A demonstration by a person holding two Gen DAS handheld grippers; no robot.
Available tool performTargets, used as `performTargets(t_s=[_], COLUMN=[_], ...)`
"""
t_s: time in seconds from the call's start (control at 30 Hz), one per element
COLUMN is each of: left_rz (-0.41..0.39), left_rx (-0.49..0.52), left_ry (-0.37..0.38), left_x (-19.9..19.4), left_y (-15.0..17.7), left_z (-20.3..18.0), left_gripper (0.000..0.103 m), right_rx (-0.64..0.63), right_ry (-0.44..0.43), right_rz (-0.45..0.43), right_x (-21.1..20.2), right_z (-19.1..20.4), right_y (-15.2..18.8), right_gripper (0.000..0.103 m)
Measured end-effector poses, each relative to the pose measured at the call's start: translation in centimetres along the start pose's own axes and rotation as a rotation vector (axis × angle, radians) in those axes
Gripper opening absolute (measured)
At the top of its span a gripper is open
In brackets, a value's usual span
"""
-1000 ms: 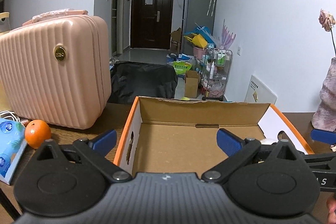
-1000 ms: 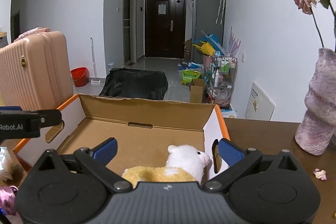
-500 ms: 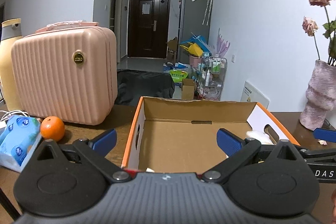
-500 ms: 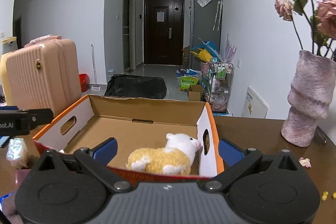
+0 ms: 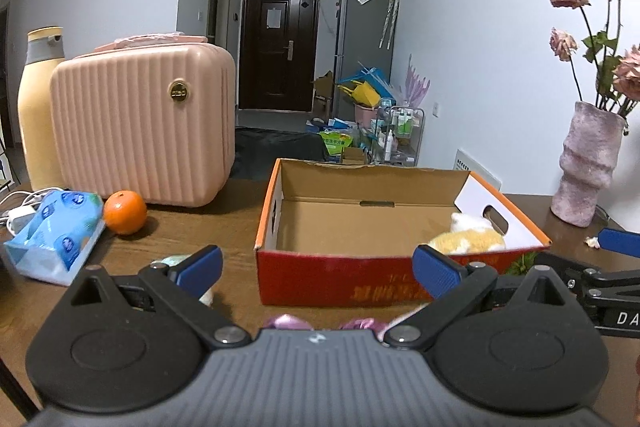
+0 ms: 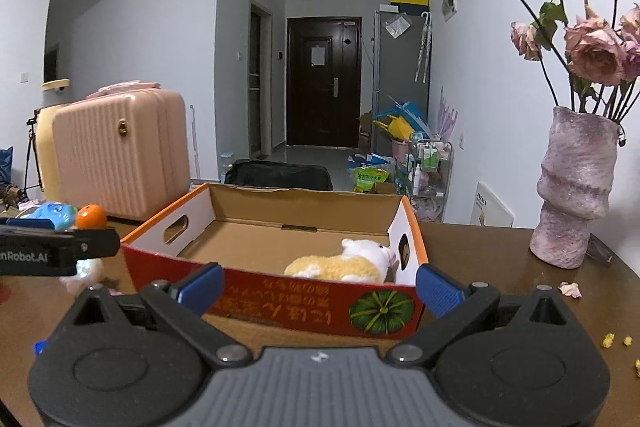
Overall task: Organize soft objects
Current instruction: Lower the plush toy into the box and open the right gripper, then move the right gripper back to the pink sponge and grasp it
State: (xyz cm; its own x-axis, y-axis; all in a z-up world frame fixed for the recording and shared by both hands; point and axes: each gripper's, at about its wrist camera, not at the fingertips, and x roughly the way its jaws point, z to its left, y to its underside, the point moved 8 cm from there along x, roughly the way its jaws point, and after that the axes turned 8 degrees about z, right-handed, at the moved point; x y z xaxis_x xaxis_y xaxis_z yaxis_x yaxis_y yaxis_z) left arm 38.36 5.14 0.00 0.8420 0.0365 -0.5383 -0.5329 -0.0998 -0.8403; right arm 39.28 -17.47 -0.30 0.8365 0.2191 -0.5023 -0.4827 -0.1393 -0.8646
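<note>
Cardboard, orange-rimmed and red on its near wall, the box [image 5: 400, 219] now sits farther off in both views than a second ago: then each gripper hung over its floor, now its whole near wall shows, so both have drawn back toward the near edge of the tabletop [image 6: 480, 251]. The plush sheep [image 6: 344, 263] (yellow body, white head) lies inside the box at its right end, head by the right wall's handle hole, touched by neither gripper. The left gripper [image 5: 316, 271] is held level, jaws spread wide and empty, above a pink soft item [image 5: 288, 321] just near of the box that was hidden before. The right gripper [image 6: 318, 287] also points level at the box, jaws wide apart and empty. An orange [image 5: 125, 212] and a tissue pack [image 5: 56, 231] lie left of the box before the pink suitcase [image 5: 144, 131]; a vase of roses [image 6: 572, 187] stands right.
</note>
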Motion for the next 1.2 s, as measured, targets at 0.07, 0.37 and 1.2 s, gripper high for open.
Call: performTargets(t_s=[0.07, 0.37, 1.2], left_rz=[-0.001, 0.002, 0.029], left_rx=[0.005, 0.016, 0.019], left_ry=[0.001, 0.005, 0.005], left_x=[-0.8, -3.9, -10.9], left_y=[0.6, 3.1, 9.4], left_z=[0.1, 1.3, 5.0], left_gripper=[0.103, 0.103, 0.103], right_rx=[-0.004, -0.035, -0.04], right_ry=[-0.003, 0.0, -0.036], right_rz=[-0.005, -0.01, 0.014], right_x=[-0.9, -4.3, -9.9], right_z=[0.3, 2.1, 6.3], right_y=[0.6, 3.6, 9.4], right_gripper=[0.103, 0.103, 0.103])
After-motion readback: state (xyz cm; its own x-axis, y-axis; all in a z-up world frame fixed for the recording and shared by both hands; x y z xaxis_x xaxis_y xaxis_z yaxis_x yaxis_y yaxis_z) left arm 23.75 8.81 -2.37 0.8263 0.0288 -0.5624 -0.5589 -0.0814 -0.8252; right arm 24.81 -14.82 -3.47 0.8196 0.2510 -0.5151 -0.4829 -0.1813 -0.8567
